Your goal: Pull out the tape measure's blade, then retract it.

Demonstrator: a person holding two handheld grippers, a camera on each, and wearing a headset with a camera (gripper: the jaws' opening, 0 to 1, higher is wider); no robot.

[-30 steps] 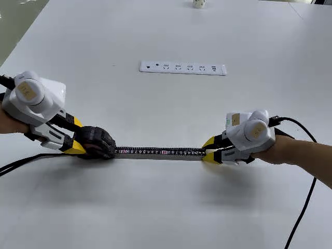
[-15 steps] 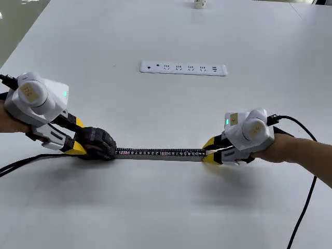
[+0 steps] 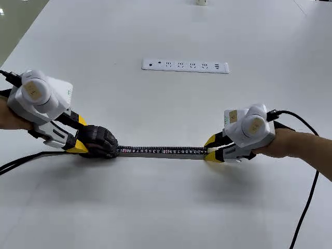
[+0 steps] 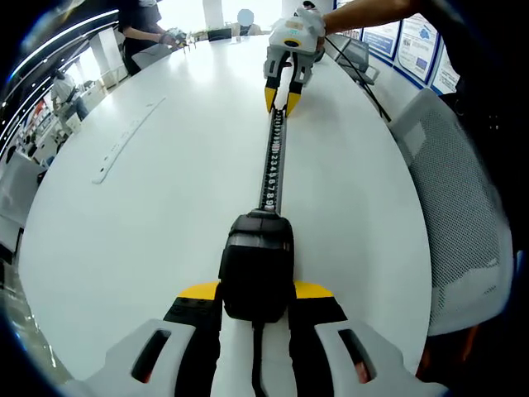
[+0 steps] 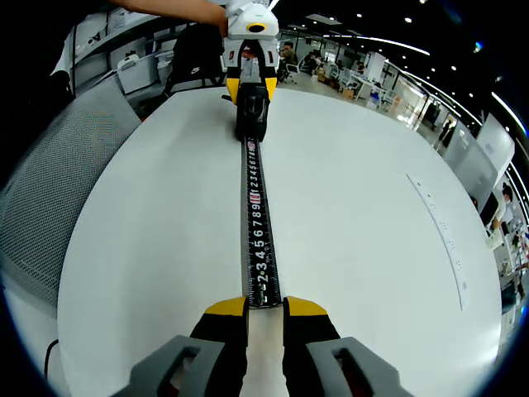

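Tape measure (image 3: pixel 97 141) lies on the white table (image 3: pixel 166 218). Our left gripper (image 3: pixel 80 135) has its yellow-tipped jaws clamped on either side of the black case (image 4: pixel 257 265). The blade (image 3: pixel 161 151) is drawn out and runs flat along the table to our right gripper (image 3: pixel 210 149), whose jaws are pinched together on the blade's end. In the right gripper view we see the numbers climb toward the case. A power strip (image 3: pixel 185 66) lies well apart, farther up the table.
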